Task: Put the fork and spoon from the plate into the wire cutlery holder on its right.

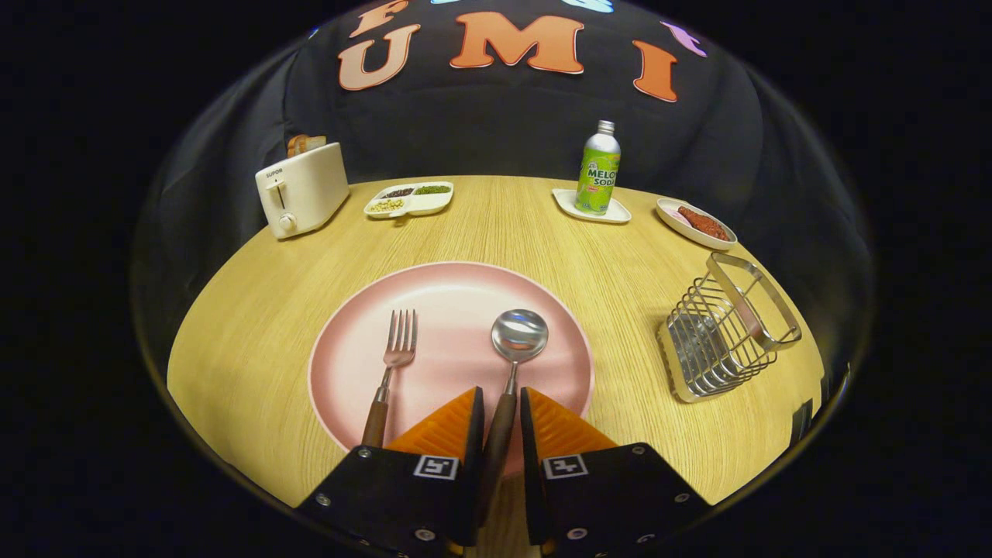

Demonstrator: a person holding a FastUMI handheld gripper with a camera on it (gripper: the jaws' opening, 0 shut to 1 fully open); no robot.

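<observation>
The gripper [501, 407] straddles the wooden handle of the spoon [514, 353], its fingers close on either side; whether both actually press it is hard to tell. The spoon's bowl lies on the pink plate [457, 291] at the table's [256, 325] near edge, the fork [391, 364] beside it. The wire cutlery holder [725, 329] stands tilted near the right edge.

Staged dining booth, toaster [302, 188], round table [256, 333]

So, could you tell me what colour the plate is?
Pale pink plate, clearest in the gripper view.
</observation>
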